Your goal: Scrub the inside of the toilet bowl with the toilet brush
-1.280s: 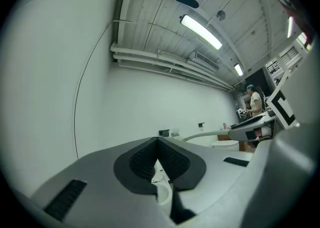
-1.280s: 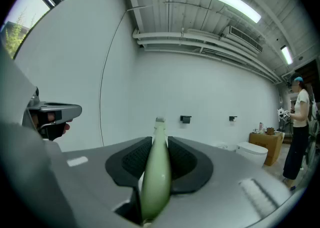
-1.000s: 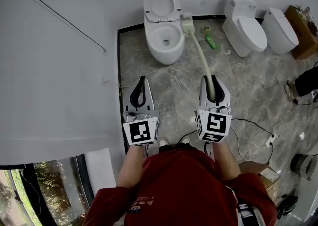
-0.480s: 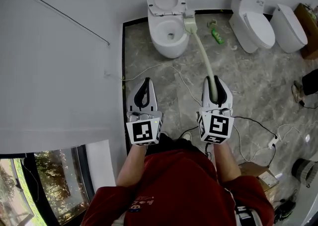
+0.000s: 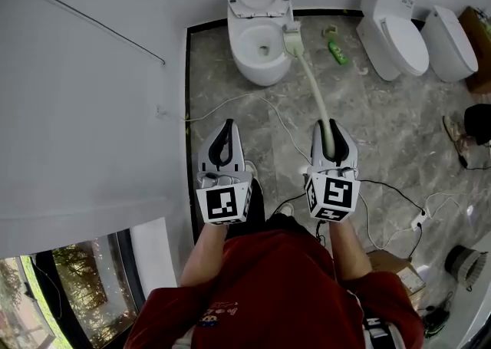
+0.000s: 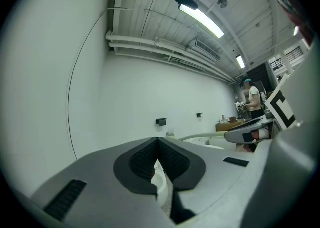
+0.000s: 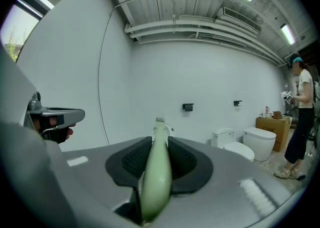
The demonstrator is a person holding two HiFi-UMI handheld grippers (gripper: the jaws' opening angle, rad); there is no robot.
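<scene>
A white toilet (image 5: 261, 37) with its lid raised stands by the far wall. My right gripper (image 5: 331, 134) is shut on the pale green handle of the toilet brush (image 5: 314, 88), seen as the toilet brush (image 7: 156, 172) between the pads. The brush head (image 5: 292, 37) hovers at the bowl's right rim, outside the opening. My left gripper (image 5: 221, 140) is shut with nothing in it, and in its own view the left gripper (image 6: 158, 144) points toward the wall and the bowl.
Two more white toilets (image 5: 399, 31) (image 5: 453, 42) stand at the right. A green bottle (image 5: 337, 53) lies on the marble floor between them and the open toilet. Cables (image 5: 253, 102) trail across the floor. A person (image 7: 300, 117) stands far right. The white wall (image 5: 92, 110) runs along the left.
The view has shifted slightly and the toilet sits a little nearer the top. Both grippers and the brush keep almost the same pose.
</scene>
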